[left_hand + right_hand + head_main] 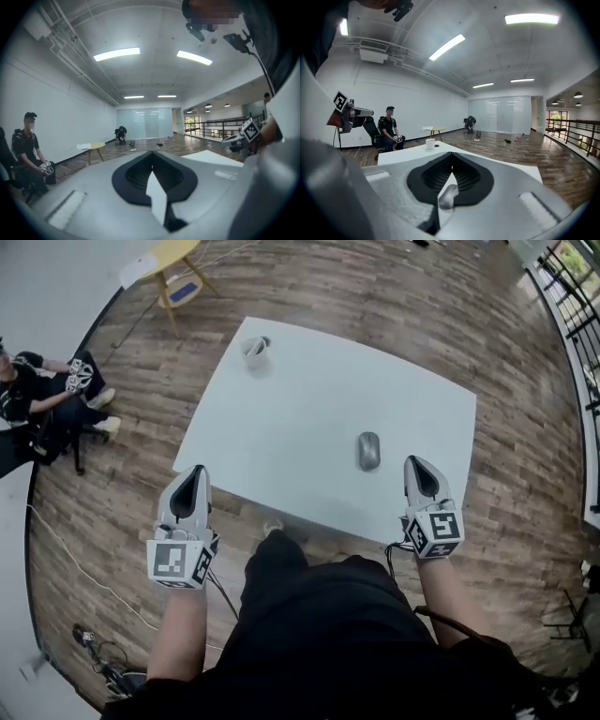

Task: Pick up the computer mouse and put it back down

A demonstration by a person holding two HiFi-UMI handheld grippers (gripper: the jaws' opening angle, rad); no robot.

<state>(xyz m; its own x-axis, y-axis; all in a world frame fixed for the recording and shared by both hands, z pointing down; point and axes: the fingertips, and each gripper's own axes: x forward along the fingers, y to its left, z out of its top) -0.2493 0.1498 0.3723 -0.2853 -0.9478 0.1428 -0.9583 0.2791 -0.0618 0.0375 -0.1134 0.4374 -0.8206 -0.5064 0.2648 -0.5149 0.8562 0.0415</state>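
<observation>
The grey computer mouse (368,450) lies on the white table (281,427), near its front right edge. My right gripper (418,465) hovers just right of the mouse, over the table's front edge, shut and holding nothing. In the right gripper view the mouse (449,194) shows low through the gap beneath the touching fingertips of the right gripper (452,166). My left gripper (195,472) hangs off the table's front left corner, over the floor. Its tips meet in the left gripper view, where the left gripper (152,153) is also shut and holds nothing.
A white cup (256,351) stands at the table's far left corner. A person (37,399) sits on a chair at the left wall. A small yellow table (173,254) stands farther back. A railing (577,324) runs along the right side. Cables (103,662) lie on the wood floor.
</observation>
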